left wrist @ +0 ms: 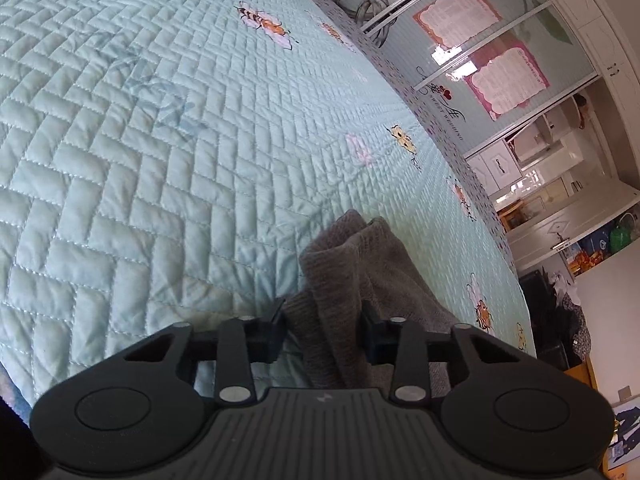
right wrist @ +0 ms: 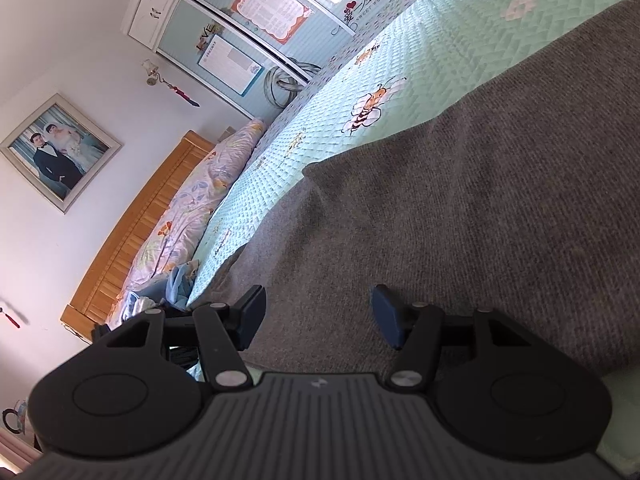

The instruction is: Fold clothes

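A grey knit garment (left wrist: 352, 264) lies on the mint quilted bedspread (left wrist: 160, 160). In the left wrist view a bunched fold of it rises between the fingers of my left gripper (left wrist: 322, 320), and both pads press on the cloth. In the right wrist view the same garment (right wrist: 480, 200) spreads flat and wide across the bed. My right gripper (right wrist: 318, 316) stands open just over its near left part, close to the garment's left edge. Flat cloth shows in the gap, and neither pad pinches it.
The bedspread (right wrist: 360, 80) carries bee prints. A rolled floral duvet (right wrist: 192, 200) and a wooden headboard (right wrist: 136, 224) lie at the bed's far end. A wardrobe with sliding doors (left wrist: 480, 40) runs along the bed's far side, with a doorway (left wrist: 560, 168) beyond.
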`<control>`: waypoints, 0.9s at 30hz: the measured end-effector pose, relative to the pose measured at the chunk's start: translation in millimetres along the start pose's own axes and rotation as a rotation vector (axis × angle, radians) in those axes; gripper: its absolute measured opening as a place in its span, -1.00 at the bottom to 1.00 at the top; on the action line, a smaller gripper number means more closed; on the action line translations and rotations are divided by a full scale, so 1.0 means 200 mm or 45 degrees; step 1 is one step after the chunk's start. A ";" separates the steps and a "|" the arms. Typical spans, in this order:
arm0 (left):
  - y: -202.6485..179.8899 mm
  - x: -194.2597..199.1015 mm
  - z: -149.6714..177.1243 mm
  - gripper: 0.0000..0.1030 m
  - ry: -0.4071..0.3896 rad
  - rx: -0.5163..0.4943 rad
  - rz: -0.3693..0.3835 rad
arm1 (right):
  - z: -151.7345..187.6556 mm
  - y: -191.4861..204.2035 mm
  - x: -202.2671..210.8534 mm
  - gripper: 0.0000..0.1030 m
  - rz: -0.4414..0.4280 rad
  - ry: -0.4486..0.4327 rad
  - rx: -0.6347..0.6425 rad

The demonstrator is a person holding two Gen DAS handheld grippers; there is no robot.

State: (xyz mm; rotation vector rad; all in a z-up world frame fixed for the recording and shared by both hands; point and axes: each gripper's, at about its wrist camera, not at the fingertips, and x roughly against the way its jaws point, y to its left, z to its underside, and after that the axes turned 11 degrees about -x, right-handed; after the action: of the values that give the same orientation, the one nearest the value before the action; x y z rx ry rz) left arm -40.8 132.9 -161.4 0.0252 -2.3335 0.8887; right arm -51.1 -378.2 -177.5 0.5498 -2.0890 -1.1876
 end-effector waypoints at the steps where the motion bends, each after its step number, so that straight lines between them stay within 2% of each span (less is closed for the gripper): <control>1: 0.00 0.00 0.00 -0.27 0.000 -0.006 0.003 | -0.01 0.00 0.03 0.23 -0.010 -0.025 -0.015; 3: 0.01 0.00 0.00 -0.27 0.000 -0.013 0.003 | -0.02 -0.02 0.14 0.36 -0.038 -0.147 -0.062; 7: 0.02 -0.01 0.00 -0.24 0.001 -0.016 0.011 | -0.03 -0.20 0.56 0.55 -0.054 -0.567 -0.281; 11: 0.02 -0.01 0.01 -0.20 -0.005 -0.022 0.008 | 0.05 -0.41 1.05 0.67 -0.032 -0.975 -0.512; 14: -0.01 -0.01 0.01 -0.10 -0.014 -0.044 -0.005 | 0.10 -0.50 1.30 0.80 0.011 -1.164 -0.577; 16: -0.03 -0.01 0.02 -0.03 -0.022 -0.060 -0.014 | 0.11 -0.57 1.39 0.81 0.024 -1.202 -0.635; 18: -0.05 -0.02 0.03 0.03 -0.027 -0.079 -0.026 | 0.10 -0.64 1.42 0.81 0.012 -1.191 -0.687; 23: -0.08 -0.01 0.03 0.13 -0.029 -0.107 -0.041 | 0.04 -0.70 1.39 0.81 -0.001 -1.132 -0.730; 27: -0.11 -0.02 0.03 0.13 -0.028 -0.110 -0.042 | 0.01 -0.73 1.34 0.80 -0.013 -1.143 -0.785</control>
State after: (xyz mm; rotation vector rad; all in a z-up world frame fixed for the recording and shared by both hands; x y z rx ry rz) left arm -35.1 111.6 -153.5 0.0377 -2.3825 0.7743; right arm -232.3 -620.2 -213.5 -0.3371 -2.1690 -2.2424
